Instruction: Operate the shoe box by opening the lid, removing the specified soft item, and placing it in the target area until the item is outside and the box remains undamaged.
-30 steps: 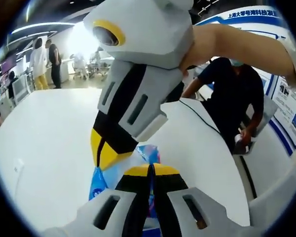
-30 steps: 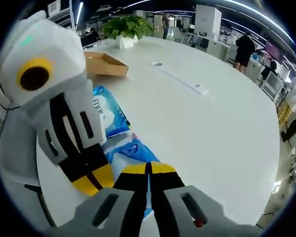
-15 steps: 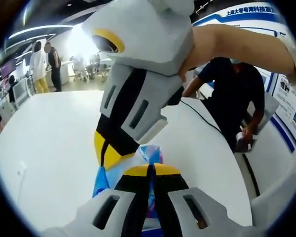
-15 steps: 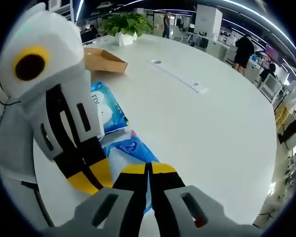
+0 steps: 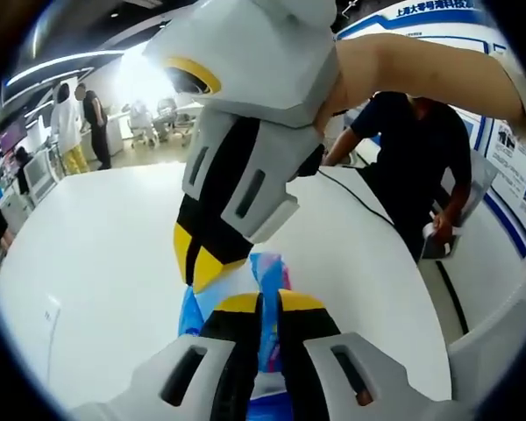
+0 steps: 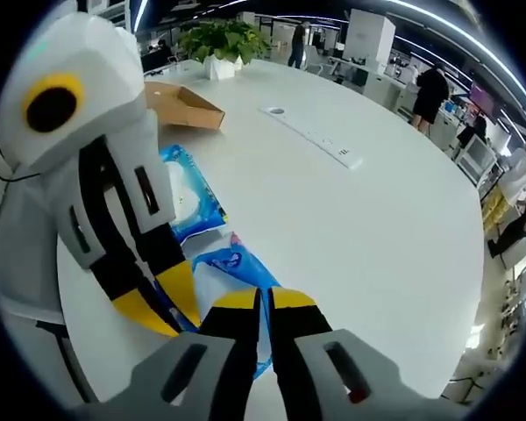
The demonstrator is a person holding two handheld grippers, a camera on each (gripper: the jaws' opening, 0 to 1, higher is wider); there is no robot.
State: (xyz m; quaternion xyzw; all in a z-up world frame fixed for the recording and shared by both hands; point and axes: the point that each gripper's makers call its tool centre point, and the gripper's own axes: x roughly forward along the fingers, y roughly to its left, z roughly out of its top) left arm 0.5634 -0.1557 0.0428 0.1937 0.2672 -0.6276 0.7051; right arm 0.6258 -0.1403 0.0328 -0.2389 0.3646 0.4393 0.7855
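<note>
On the white desk (image 6: 377, 202), with the cardboard box (image 6: 182, 107) well behind, the blue packet (image 6: 237, 272) is pinched by both left tongs (image 5: 267, 303) and right tongs (image 6: 263, 298), so I would lower together and release evenly.

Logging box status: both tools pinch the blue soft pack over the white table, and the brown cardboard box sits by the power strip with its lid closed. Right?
Not quite: in the right gripper view the cardboard box lies open, not closed. The right tool and left tool do pinch the blue pack over the white table.
</note>
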